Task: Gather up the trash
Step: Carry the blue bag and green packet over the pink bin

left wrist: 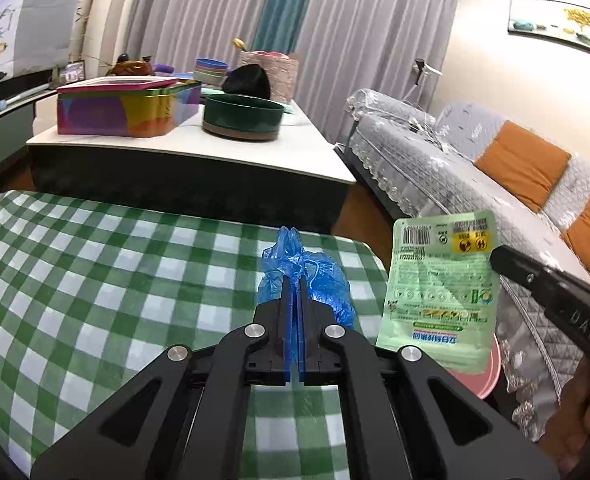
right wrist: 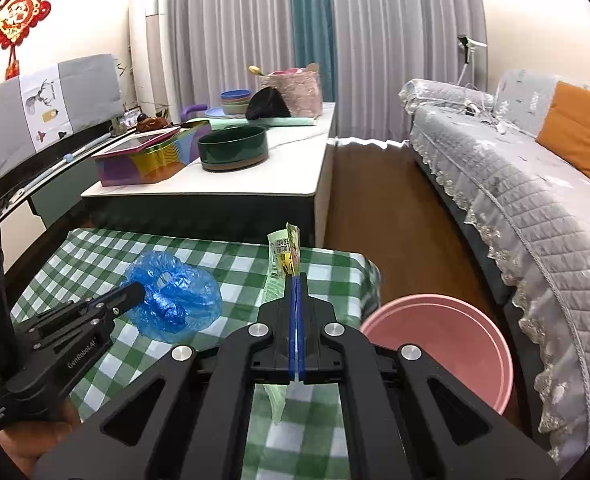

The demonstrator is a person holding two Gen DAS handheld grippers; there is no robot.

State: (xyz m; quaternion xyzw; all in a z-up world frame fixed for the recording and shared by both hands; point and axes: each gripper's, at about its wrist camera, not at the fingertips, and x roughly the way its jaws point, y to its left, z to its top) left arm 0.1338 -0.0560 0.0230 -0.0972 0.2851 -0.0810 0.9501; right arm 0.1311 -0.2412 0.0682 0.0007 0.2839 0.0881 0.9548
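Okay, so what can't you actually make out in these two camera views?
- Pink bin: the base is hidden by its own rim in the right wrist view; the wrapper covers most of it in the left.
- Green wrapper: print too small to read.
- Blue plastic bag: the near part sits behind the left gripper.

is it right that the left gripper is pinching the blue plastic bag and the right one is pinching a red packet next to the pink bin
Not quite: the packet in the right gripper is green, as the left wrist view shows. The left gripper does pinch the blue plastic bag, and the pink bin is there.
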